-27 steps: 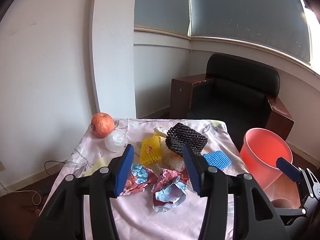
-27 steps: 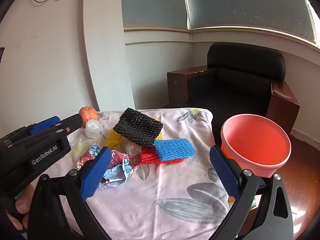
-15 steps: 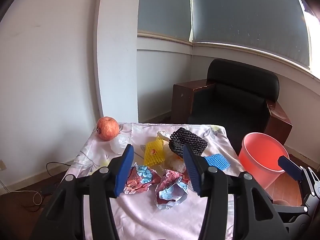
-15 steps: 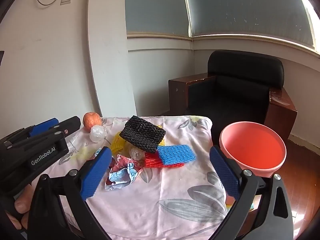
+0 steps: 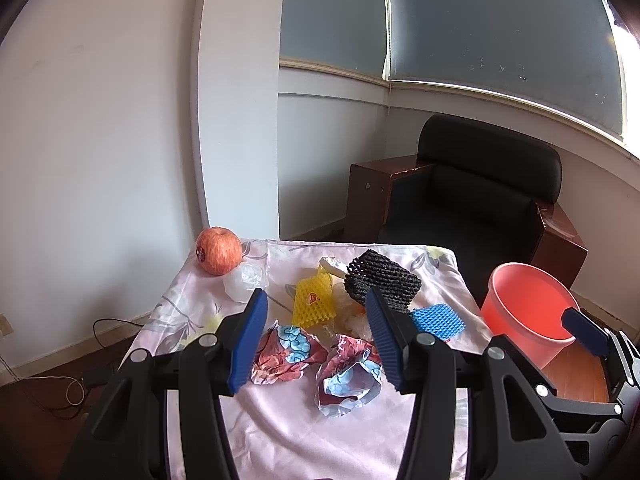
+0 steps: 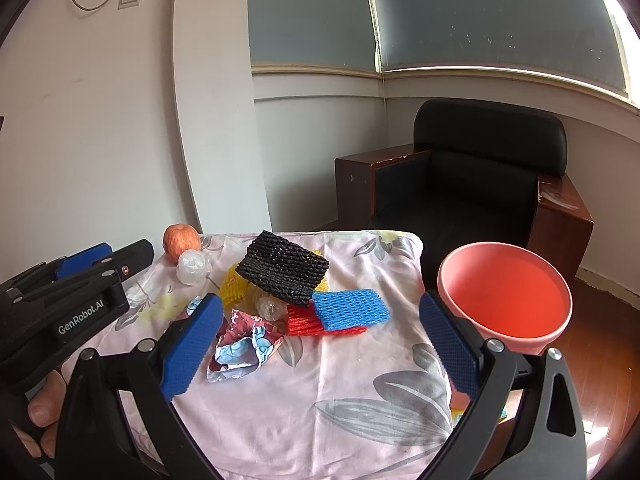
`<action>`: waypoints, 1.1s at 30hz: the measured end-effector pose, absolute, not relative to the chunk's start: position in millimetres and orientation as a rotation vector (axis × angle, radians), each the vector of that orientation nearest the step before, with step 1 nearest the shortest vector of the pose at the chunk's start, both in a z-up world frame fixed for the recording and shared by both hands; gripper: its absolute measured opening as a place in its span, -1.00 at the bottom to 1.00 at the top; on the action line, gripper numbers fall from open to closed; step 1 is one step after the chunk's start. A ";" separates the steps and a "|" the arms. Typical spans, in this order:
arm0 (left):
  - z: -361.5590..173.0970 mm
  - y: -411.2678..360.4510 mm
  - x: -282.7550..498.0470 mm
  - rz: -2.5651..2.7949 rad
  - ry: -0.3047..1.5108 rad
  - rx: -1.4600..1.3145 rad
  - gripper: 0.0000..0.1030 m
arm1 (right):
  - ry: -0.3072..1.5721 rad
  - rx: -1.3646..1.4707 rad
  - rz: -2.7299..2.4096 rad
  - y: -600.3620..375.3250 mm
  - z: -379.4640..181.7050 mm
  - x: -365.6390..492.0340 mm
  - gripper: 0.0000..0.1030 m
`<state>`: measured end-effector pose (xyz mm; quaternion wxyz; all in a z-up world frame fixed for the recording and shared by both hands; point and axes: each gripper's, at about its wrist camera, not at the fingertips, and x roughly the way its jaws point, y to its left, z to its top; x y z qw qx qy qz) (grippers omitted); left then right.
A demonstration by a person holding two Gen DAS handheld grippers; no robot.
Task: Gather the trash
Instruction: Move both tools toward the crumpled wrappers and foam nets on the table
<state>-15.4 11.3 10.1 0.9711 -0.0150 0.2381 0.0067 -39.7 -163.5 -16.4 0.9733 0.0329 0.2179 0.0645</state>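
Note:
A heap of trash lies mid-table: a black foam net (image 5: 382,282) (image 6: 282,266) on top, a yellow net (image 5: 313,300), a blue net (image 5: 438,320) (image 6: 350,308) over a red net (image 6: 308,322), and two crumpled foil wrappers (image 5: 286,354) (image 5: 348,374) (image 6: 244,346) nearer me. A pink bucket (image 5: 528,314) (image 6: 506,300) stands off the table's right edge. My left gripper (image 5: 316,336) hovers open above the near wrappers, nothing between its pads. Wide open, my right gripper (image 6: 320,344) hangs over the table's near right part, holding nothing.
A red apple (image 5: 219,250) (image 6: 181,241) and a crumpled clear plastic ball (image 5: 244,282) (image 6: 193,266) sit at the far left corner of the flowered tablecloth (image 6: 320,400). A black armchair (image 6: 476,184) stands behind the bucket. White walls close the left side.
Both grippers have drawn back and risen a little, so the table and trash look smaller and farther. Both stay open; nothing on the table has moved.

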 end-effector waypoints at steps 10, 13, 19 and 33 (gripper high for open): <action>2.7 14.5 -6.6 0.020 0.504 -0.038 -0.02 | 0.461 0.056 0.134 -160.7 -19.4 -34.4 0.92; 0.2 15.1 -3.7 0.021 0.511 -0.040 -0.02 | 0.468 0.054 0.134 -159.2 -21.6 -32.5 0.92; -7.4 15.6 2.8 0.024 0.531 -0.041 -0.02 | 0.479 0.057 0.146 -157.6 -26.6 -30.0 0.92; -24.3 17.5 16.9 0.023 0.572 -0.033 -0.02 | 0.503 0.048 0.175 -156.8 -36.1 -20.8 0.92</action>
